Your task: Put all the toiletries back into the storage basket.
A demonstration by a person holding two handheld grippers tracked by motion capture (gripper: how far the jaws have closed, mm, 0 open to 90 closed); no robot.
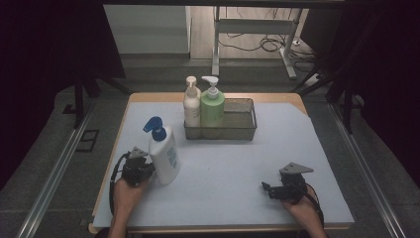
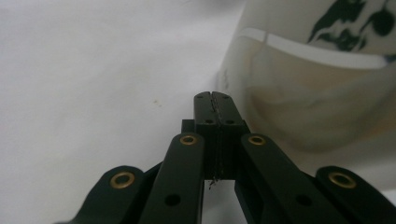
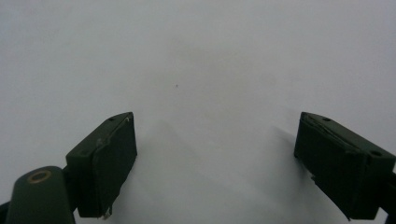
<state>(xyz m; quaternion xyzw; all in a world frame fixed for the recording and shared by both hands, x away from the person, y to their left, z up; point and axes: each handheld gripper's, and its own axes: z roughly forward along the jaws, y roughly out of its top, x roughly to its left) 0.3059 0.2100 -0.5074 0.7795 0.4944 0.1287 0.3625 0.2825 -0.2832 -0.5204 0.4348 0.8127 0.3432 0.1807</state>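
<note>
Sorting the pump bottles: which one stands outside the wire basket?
The white bottle with the blue pump, standing on the mat beside the left gripper; the cream and green bottles stand inside.

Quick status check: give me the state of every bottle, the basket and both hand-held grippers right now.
Blue-pump bottle: upright on the mat, outside the basket, not gripped.
Cream pump bottle: upright in the basket's left end.
Green pump bottle: upright in the basket, beside the cream one.
Mesh basket: right part unfilled.
Left hand-held gripper: shut on nothing, beside the blue-pump bottle.
Right hand-held gripper: open, nothing between its jaws.
</note>
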